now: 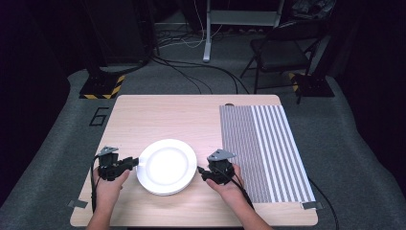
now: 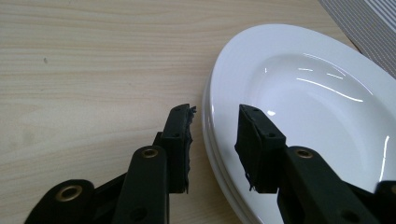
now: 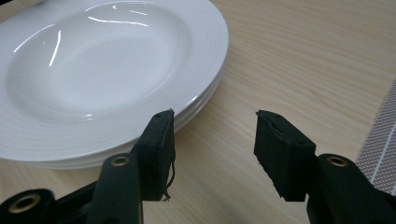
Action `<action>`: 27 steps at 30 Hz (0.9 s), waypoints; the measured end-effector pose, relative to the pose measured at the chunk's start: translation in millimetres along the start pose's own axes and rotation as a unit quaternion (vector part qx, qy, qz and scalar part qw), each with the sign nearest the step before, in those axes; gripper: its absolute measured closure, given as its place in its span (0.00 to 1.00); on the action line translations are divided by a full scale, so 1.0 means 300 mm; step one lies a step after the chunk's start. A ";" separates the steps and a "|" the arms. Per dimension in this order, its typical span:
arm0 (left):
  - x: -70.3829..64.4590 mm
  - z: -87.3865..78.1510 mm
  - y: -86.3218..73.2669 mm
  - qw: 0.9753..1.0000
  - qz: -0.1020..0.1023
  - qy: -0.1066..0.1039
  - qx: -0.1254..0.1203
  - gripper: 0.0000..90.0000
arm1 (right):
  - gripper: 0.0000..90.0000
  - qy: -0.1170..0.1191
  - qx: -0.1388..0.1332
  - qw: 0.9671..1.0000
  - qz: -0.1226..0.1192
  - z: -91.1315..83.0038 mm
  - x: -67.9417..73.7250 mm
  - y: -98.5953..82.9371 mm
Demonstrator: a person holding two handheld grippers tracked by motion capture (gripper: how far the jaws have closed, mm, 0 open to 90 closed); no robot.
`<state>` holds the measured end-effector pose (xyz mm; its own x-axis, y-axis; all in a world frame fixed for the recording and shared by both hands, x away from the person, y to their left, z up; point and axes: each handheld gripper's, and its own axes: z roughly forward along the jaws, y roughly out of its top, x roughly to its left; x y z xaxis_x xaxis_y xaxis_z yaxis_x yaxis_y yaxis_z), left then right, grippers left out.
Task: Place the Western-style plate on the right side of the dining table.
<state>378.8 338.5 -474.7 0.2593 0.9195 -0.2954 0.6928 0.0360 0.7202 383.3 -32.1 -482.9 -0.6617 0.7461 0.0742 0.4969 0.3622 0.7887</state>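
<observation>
A stack of white deep plates (image 1: 166, 165) sits on the wooden table (image 1: 158, 115), near its front edge. My left gripper (image 1: 136, 162) is at the stack's left side and open. In the left gripper view its jaws (image 2: 217, 140) straddle the rim of the plates (image 2: 317, 93), one outside and one over the top plate. My right gripper (image 1: 201, 171) is open just right of the stack. In the right gripper view its jaws (image 3: 215, 149) stand over bare wood, the left one close against the edge of the plates (image 3: 93, 70).
A grey and white striped placemat (image 1: 263, 143) covers the table's right part, its corner showing in the right gripper view (image 3: 380, 144). Behind the table on the carpet are a folding chair (image 1: 282, 52), cables and a stand base with hazard tape (image 1: 101, 88).
</observation>
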 end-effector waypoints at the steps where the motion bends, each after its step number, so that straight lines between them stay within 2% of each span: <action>1: 0.000 0.000 0.000 1.000 0.000 0.000 0.000 0.74 | 0.53 0.004 0.001 1.000 0.008 0.002 -0.001 -0.002; 2: 0.003 0.004 -0.002 1.000 -0.007 -0.005 0.001 0.75 | 0.53 0.007 0.004 1.000 0.014 0.005 -0.001 -0.004; 9: 0.008 0.007 -0.003 0.999 -0.019 -0.033 -0.003 0.78 | 0.52 0.014 0.010 1.000 0.019 0.015 -0.002 -0.011; 12: 0.008 0.012 -0.006 0.998 -0.033 -0.048 -0.001 0.78 | 0.51 0.015 0.011 1.000 0.024 0.016 -0.004 -0.013; 14: 0.010 0.015 -0.008 0.998 -0.037 -0.047 -0.002 0.78 | 0.51 0.015 0.010 0.999 0.030 0.018 -0.009 -0.014; 16: 0.010 0.015 -0.009 0.998 -0.050 -0.049 -0.004 0.78 | 0.52 0.017 0.010 0.999 0.040 0.017 -0.014 -0.016; 20: 0.016 0.014 -0.013 0.997 -0.058 -0.052 -0.002 0.78 | 0.52 0.024 0.006 0.998 0.053 0.017 -0.023 -0.017; 21: 0.016 0.014 -0.013 0.997 -0.058 -0.052 -0.002 0.78 | 0.52 0.026 0.004 0.998 0.054 0.017 -0.026 -0.016; 23: 0.017 0.016 -0.018 0.996 -0.072 -0.056 -0.005 0.77 | 0.52 0.030 0.003 0.998 0.060 0.017 -0.025 -0.015; 27: 0.018 0.021 -0.021 0.995 -0.080 -0.058 0.000 0.77 | 0.52 0.032 -0.004 0.997 0.064 0.018 -0.028 -0.014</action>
<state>380.0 340.7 -484.8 0.2221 0.8502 -0.4773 0.7316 0.1782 0.6580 389.9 -36.8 -490.2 -0.6272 0.7490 0.2137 0.5761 0.2614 0.7744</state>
